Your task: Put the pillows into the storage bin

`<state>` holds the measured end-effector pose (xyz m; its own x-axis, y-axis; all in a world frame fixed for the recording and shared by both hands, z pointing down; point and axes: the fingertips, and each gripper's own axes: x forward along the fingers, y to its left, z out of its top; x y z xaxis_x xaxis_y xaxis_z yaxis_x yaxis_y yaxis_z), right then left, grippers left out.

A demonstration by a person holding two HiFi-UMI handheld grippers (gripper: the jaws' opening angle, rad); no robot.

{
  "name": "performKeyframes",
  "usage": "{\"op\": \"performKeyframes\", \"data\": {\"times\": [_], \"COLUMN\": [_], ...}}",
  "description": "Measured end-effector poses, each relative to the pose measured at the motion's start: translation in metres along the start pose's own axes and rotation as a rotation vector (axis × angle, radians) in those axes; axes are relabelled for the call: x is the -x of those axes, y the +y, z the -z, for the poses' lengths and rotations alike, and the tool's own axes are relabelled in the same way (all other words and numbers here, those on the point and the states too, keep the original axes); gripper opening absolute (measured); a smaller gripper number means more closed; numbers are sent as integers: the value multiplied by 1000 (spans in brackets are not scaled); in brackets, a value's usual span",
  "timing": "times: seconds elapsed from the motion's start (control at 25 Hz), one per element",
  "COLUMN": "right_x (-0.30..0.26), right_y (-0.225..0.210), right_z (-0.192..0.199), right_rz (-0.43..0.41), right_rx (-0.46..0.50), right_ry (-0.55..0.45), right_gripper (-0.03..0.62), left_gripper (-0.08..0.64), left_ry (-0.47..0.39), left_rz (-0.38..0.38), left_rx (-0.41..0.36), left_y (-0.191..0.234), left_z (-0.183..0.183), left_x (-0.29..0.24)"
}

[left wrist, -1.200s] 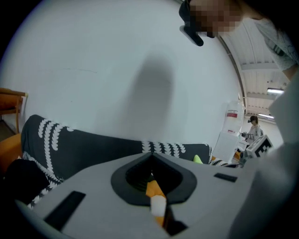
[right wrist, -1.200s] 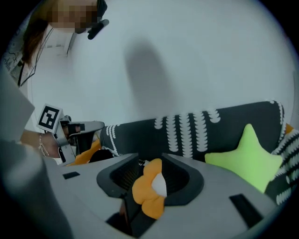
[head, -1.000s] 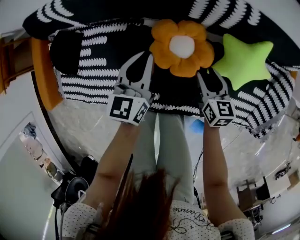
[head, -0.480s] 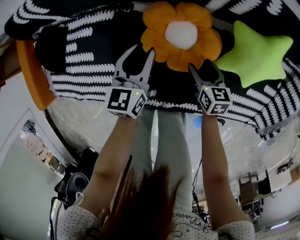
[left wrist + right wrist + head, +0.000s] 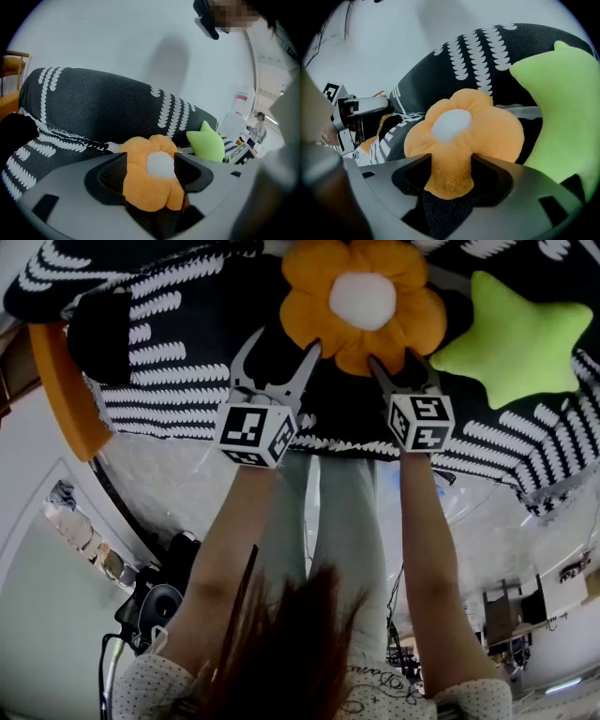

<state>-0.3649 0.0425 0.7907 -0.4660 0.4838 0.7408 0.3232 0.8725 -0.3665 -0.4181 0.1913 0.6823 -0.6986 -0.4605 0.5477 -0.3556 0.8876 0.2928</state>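
The orange flower pillow (image 5: 361,301) lies on the striped sofa (image 5: 169,371) near its front edge, with the green star pillow (image 5: 516,338) just beside it. In the head view, the left gripper (image 5: 281,343) and the right gripper (image 5: 394,360) reach the flower's lower petals. The gripper views add more. The flower is framed between the left's spread jaws, which have just been opening. One petal fills the right's spread jaws, which have just closed slightly. A black cushion (image 5: 103,334) sits toward the sofa's left end.

Plush orange flower pillow (image 5: 361,298), knitted black-and-white throw (image 5: 178,362)

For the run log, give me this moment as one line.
left gripper: jaws just opening, flower pillow between | right gripper: jaws just closing, its petal between | star pillow: untouched on patterned throw
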Motion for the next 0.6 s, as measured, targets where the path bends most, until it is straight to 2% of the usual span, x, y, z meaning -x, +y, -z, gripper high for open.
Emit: {"op": "performKeyframes", "data": {"times": [0.08, 0.16, 0.24, 0.36, 0.44, 0.52, 0.6], "right_x": [0, 1, 9, 25, 34, 43, 55], "right_y": [3, 7, 10, 15, 28, 40, 47], "right_z": [-2, -6, -14, -30, -40, -51, -67], "right_rz": [3, -5, -18, -41, -75, -119, -150], "right_rx": [11, 24, 26, 15, 1, -30, -71], "right_ry": [-4, -15, -39, -88, -108, -118, -141], "right_gripper": [175, 103, 64, 44, 38, 38, 37], "left_gripper": [299, 304, 304, 292, 222, 116, 49], "left_ry": [3, 4, -2, -14, -25, -48, -74], "left_rz": [5, 4, 6, 8, 19, 42, 61], "left_rx": [-20, -37, -43, -48, -35, -25, -42], "left_y": [5, 8, 6, 0, 1, 0, -4], "left_z": [3, 4, 2, -6, -12, -22, -36], "left_x": [5, 9, 12, 17, 24, 32, 40]}}
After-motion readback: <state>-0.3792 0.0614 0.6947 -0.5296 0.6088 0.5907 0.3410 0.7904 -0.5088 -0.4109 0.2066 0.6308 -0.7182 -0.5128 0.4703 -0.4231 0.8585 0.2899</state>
